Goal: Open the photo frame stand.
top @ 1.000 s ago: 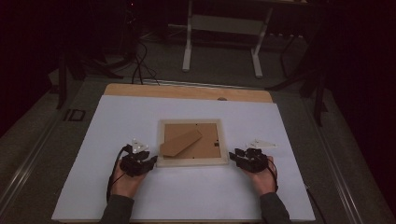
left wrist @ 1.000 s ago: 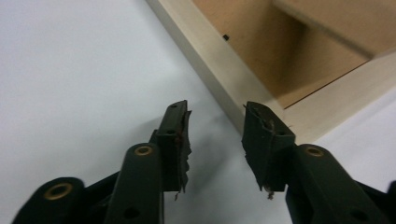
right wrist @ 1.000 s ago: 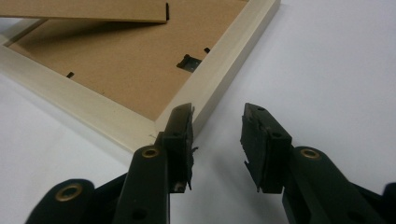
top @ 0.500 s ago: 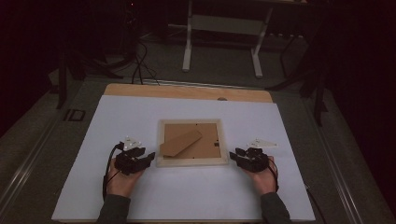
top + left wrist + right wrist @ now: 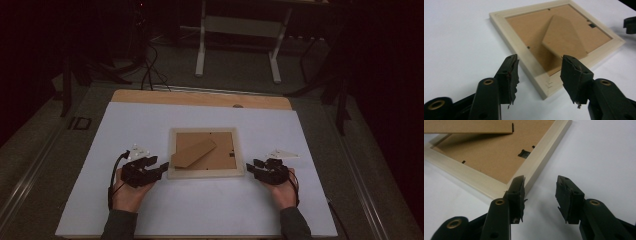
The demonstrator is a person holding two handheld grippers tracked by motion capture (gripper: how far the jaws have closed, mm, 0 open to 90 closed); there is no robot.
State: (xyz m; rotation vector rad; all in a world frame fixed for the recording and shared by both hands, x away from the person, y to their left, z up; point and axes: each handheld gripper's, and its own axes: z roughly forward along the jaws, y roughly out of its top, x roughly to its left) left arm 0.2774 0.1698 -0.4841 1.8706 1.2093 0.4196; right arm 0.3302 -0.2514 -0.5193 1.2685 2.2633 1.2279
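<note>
A pale wooden picture frame (image 5: 206,173) lies face down in the middle of the white sheet, its brown backing board (image 5: 222,150) and folded stand (image 5: 192,152) facing up. My left gripper (image 5: 161,167) sits at the frame's near left corner. In the left gripper view that gripper (image 5: 539,60) is open, its jaws have just been opening, and the frame corner (image 5: 544,87) lies between them untouched. My right gripper (image 5: 250,169) rests at the near right corner. The right gripper (image 5: 540,180) is open too, jaws just opening, with the frame (image 5: 541,157) beside its left jaw and only bare sheet in the gap.
The white sheet (image 5: 200,210) covers a wooden tabletop whose bare strip (image 5: 200,97) shows at the far edge. Beyond it stand a metal stand's legs (image 5: 237,45) and floor cables (image 5: 147,65). There is open sheet around the frame on every side.
My left gripper has lifted a little and drawn slightly away from the frame's left edge, its jaws wider. The right gripper stays in place with its jaws slightly wider. The frame has not moved.
</note>
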